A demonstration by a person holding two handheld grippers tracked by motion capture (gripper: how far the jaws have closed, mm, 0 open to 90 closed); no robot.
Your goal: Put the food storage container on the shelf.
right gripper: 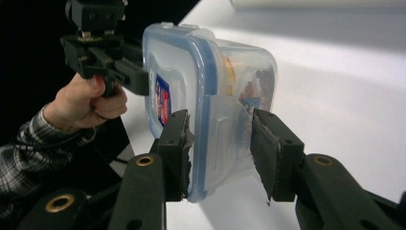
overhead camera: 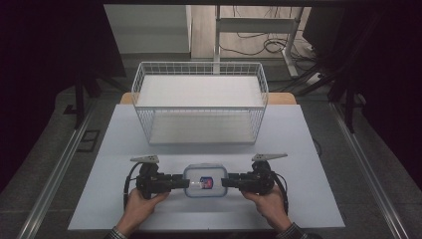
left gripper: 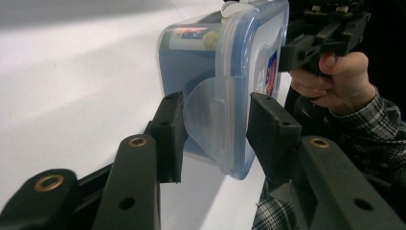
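container (overhead camera: 205,180) sits on the near part of the table (overhead camera: 298,139), lid on, between both grippers. left gripper (overhead camera: 180,183) and right gripper (overhead camera: 229,182) each straddle an end latch flap (left gripper: 210,110), jaws parted, not clamping yet. probably set to grip both ends and lift level. wire basket (overhead camera: 199,102) sits beyond, far side.

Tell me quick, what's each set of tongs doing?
Left tongs: open, straddling the clear plastic blue-rimmed lidded container's side latch.
Right tongs: same, opposite latch.
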